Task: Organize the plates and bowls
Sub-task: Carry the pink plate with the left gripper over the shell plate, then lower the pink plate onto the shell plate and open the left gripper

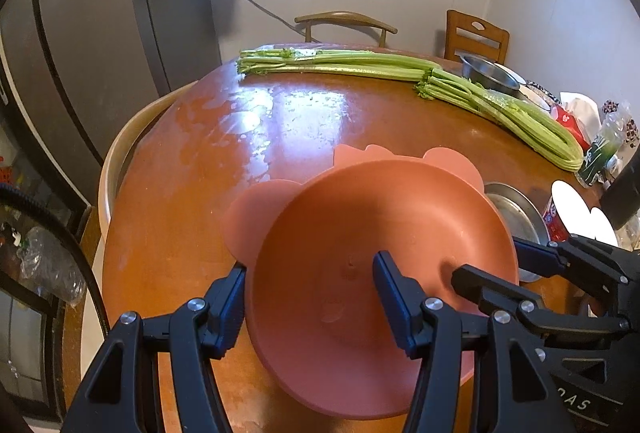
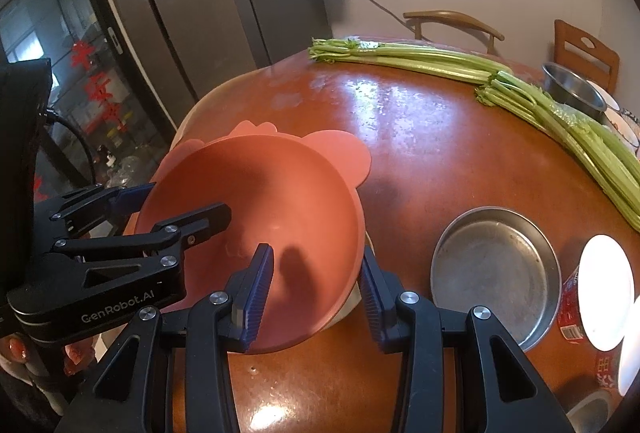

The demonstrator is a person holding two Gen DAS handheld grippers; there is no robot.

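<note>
A large pink bowl rests on a pink animal-shaped plate on the brown table. My left gripper is open, its jaws straddling the bowl's left rim, one finger inside. My right gripper is open, straddling the bowl's right rim. Each gripper shows in the other's view: the right one, the left one. A shallow steel plate lies right of the bowl. A steel bowl stands at the far right.
Two bunches of celery lie across the far side of the table. A red cup with a white lid and packets crowd the right edge. Chairs and a fridge stand beyond.
</note>
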